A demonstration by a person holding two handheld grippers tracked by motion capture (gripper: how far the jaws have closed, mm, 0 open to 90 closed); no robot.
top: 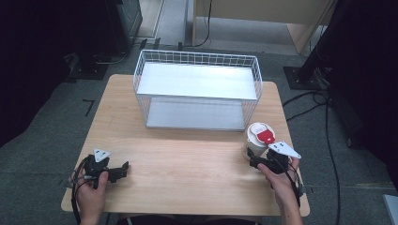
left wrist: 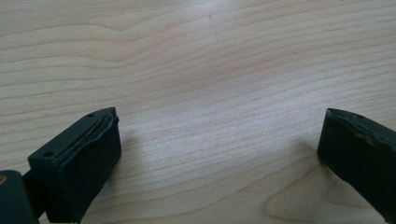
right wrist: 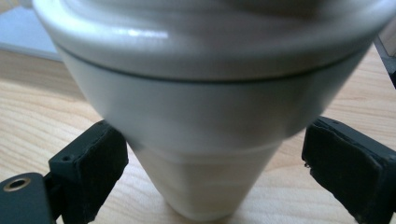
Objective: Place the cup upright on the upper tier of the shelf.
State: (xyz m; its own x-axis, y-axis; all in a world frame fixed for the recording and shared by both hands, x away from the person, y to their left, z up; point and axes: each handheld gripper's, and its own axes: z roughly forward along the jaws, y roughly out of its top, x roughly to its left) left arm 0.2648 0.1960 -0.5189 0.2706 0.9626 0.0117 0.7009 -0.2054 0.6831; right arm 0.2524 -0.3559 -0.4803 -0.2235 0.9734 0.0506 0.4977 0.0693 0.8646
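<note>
A white cup [top: 259,137] with a white lid and a red label on top is at the table's right side, just in front of the wire basket's right corner. My right gripper [top: 253,157] is shut on the cup's lower body. In the right gripper view the cup [right wrist: 210,107] looms close, with a black pad against it on each side of my right gripper [right wrist: 215,158]. My left gripper [top: 123,169] rests near the table's front left corner. It is open, and its jaws [left wrist: 219,154] stand wide apart over bare wood.
A white wire basket [top: 197,58] with two flat shelves stands at the back middle of the wooden table [top: 187,168]. Cables and dark stands lie on the floor to the right and left of the table.
</note>
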